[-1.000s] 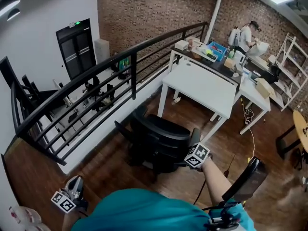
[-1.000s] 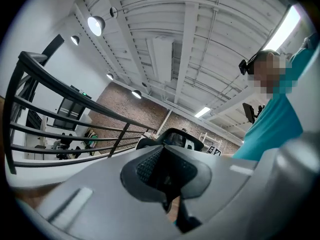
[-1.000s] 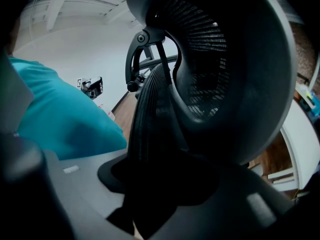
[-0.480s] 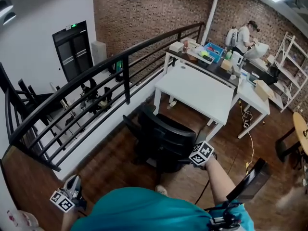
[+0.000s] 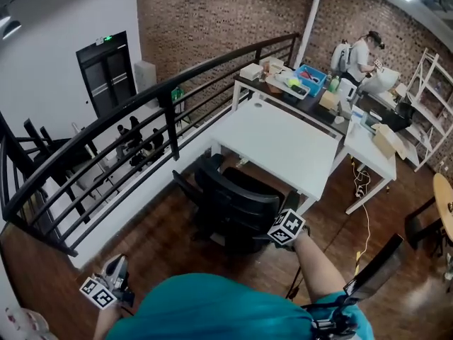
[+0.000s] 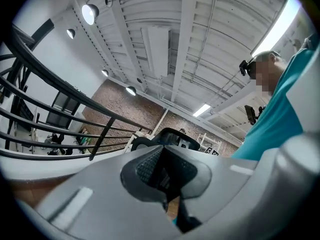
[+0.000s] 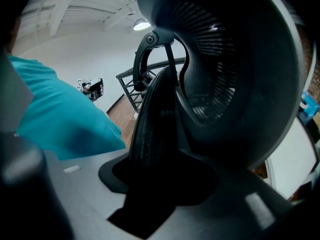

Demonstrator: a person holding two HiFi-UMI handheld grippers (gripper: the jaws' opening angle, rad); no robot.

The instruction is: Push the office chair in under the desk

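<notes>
Office chair [image 5: 237, 204] stands at the centre of the head view, close by the near edge of the white desk [image 5: 283, 137], with its back toward the person. The right gripper [image 5: 285, 224] has its jaws clamped on the right edge of the chair's backrest. At lower left, the left gripper [image 5: 107, 287] hangs well apart from the chair, jaws together and empty.

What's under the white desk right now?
The top of the white desk covers nearly all of it. At its near edge show only wood floor and the office chair, backrest gripped by the right gripper. Its seat is hidden.
</notes>
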